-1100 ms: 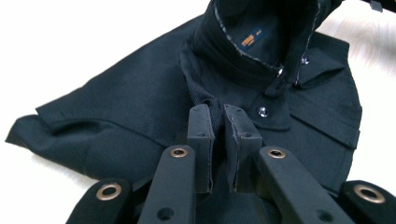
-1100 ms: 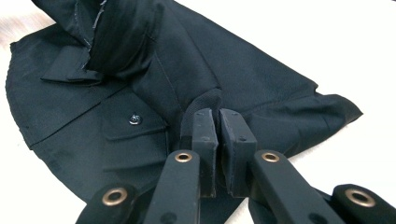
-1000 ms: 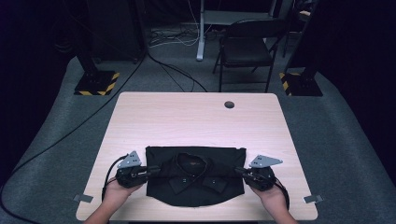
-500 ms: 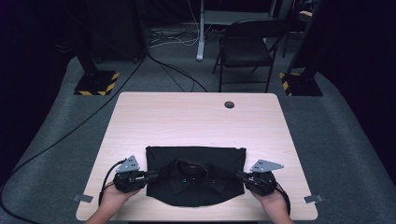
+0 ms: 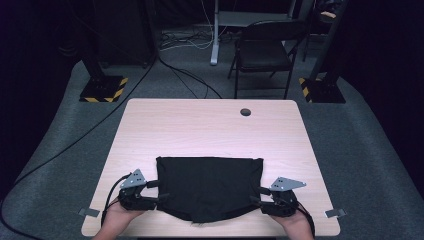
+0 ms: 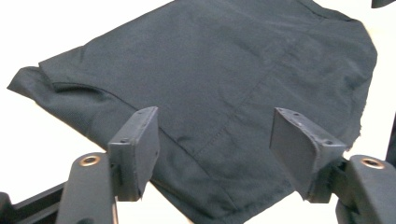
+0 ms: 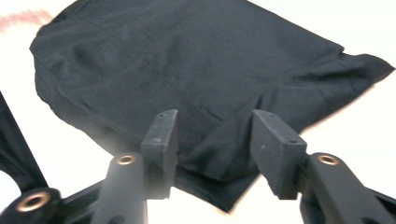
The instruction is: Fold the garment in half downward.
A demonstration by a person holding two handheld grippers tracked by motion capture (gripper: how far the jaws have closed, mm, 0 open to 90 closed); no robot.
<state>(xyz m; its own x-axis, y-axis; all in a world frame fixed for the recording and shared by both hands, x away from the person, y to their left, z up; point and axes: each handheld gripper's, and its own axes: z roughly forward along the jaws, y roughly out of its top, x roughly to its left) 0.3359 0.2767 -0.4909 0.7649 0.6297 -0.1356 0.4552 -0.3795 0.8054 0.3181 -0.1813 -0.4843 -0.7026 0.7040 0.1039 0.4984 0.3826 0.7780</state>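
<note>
Well beyond my tongs, past the pale tabletop [image 5: 210, 130] with its round hole [image 5: 245, 112], stands a folding chair [image 5: 265, 50] among floor cables [image 5: 190, 80].

Hidden folds and cropped edges around the folded cloth

Beyond the fingers [image 6: 135, 149] of the left gripper [image 6: 215, 156], the black garment [image 6: 210, 84] runs off the top edge, and its underside and inner folds lie hidden. Between and below those fingers its near hem is cut off by the bottom edge. Past the right gripper [image 7: 212, 149], the table's [image 7: 364, 121] glare washes out the surface, and a pinkish blur at the top left corner cannot be identified.
</note>
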